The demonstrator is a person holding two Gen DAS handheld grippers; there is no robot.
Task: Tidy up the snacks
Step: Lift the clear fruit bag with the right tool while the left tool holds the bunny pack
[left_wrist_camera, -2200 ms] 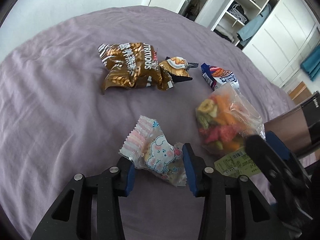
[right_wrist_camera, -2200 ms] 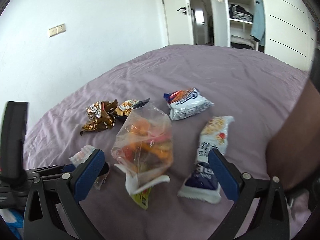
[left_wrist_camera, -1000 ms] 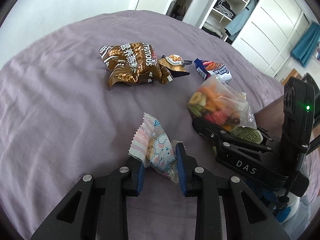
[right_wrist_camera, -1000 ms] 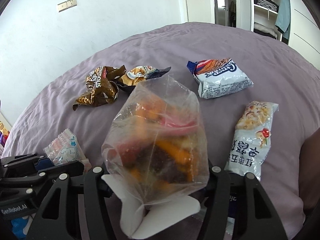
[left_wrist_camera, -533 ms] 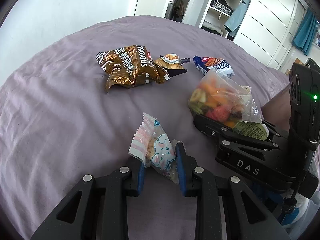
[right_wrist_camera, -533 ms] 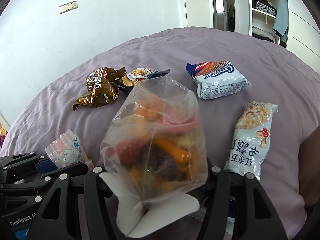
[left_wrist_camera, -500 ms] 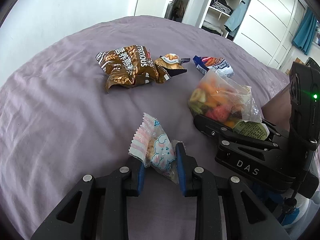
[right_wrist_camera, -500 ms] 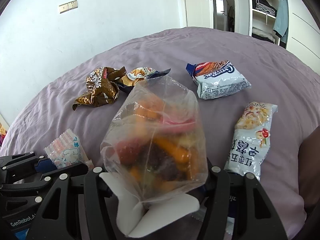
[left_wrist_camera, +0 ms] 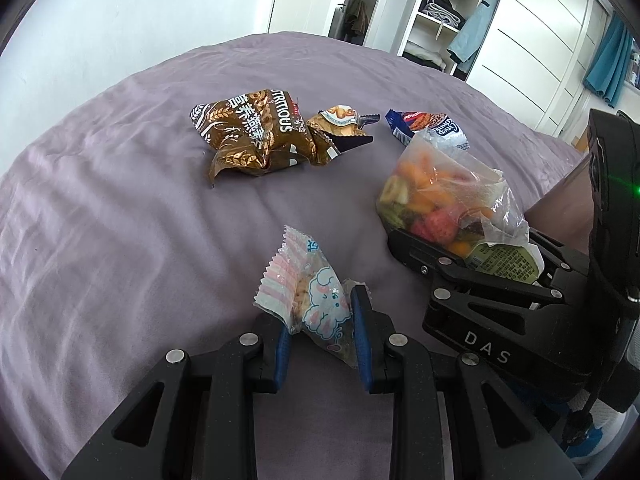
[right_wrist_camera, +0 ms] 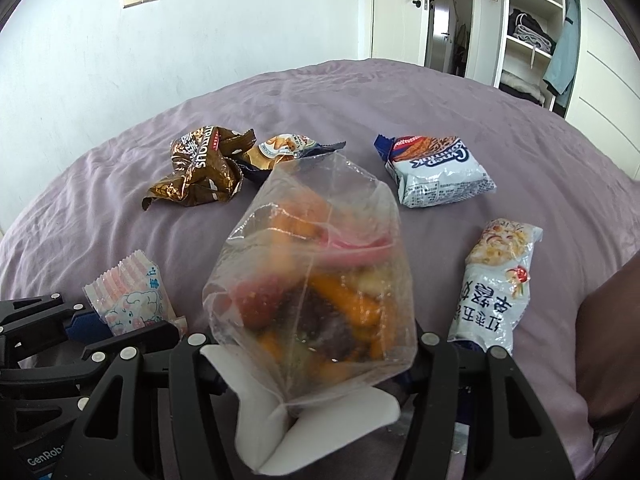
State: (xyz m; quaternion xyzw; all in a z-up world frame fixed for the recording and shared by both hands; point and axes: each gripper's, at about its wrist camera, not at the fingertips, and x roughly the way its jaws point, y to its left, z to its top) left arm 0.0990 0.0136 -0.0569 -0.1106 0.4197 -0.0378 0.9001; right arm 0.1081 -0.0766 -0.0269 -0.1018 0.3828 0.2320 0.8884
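White walls (right_wrist_camera: pixel 248 32), open wardrobe (right_wrist_camera: pixel 528 32), purple bed (left_wrist_camera: pixel 120 220)

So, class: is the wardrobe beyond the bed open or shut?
Open. The wardrobe shows bare shelves holding folded clothes, and a blue garment hangs in plain view.

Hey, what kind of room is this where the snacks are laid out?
Most likely a bedroom. The snacks lie on a wide bed with a purple sheet, an open wardrobe beyond it holds folded and hanging clothes, and a white door stands beside it.
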